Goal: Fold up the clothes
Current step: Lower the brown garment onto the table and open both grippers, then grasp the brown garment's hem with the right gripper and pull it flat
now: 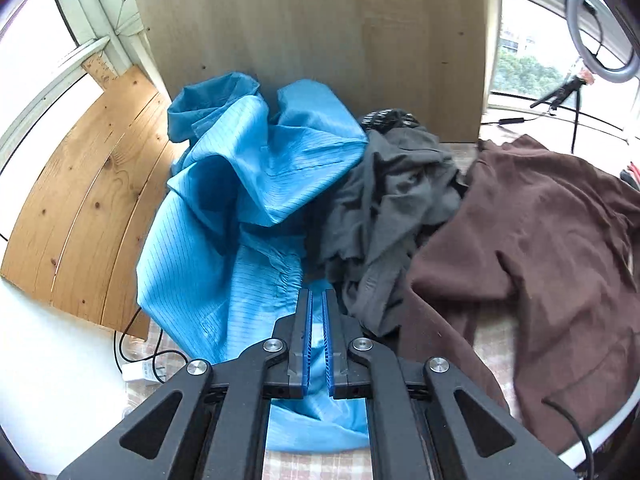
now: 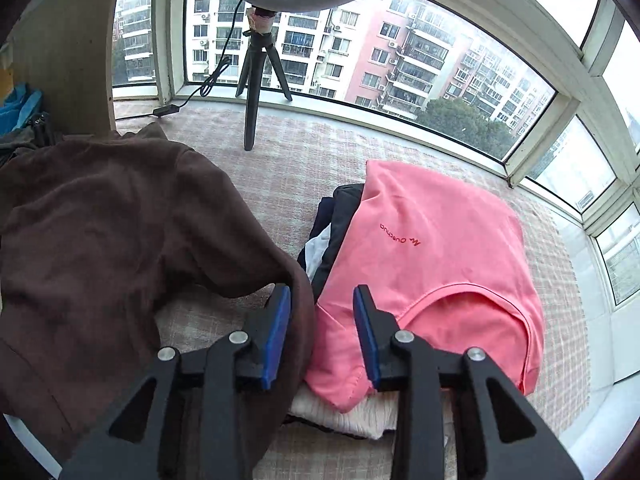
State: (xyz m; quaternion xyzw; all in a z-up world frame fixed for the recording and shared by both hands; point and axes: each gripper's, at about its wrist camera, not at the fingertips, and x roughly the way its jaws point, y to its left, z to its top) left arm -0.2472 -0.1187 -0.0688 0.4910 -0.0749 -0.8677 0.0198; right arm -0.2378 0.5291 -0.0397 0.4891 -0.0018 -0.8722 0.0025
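Note:
A crumpled blue striped garment [image 1: 240,184] lies in a heap in the left wrist view, with a rumpled grey garment [image 1: 392,208] to its right. My left gripper [image 1: 317,294] hovers over the blue cloth's near part, its pads drawn together to a thin slit with nothing pinched. A brown garment [image 1: 532,248] is spread out flat; the right wrist view shows it as well [image 2: 112,232]. My right gripper [image 2: 322,292] is open above the brown garment's right edge. A folded pink shirt [image 2: 432,264] tops a stack of folded clothes just to the right.
A checked cloth [image 2: 312,152] covers the surface. A wooden board [image 1: 312,40] stands upright behind the heap and pine planks [image 1: 88,208] lie at the left. A ring light on a small tripod [image 2: 256,80] stands by the windows, its cable trailing left.

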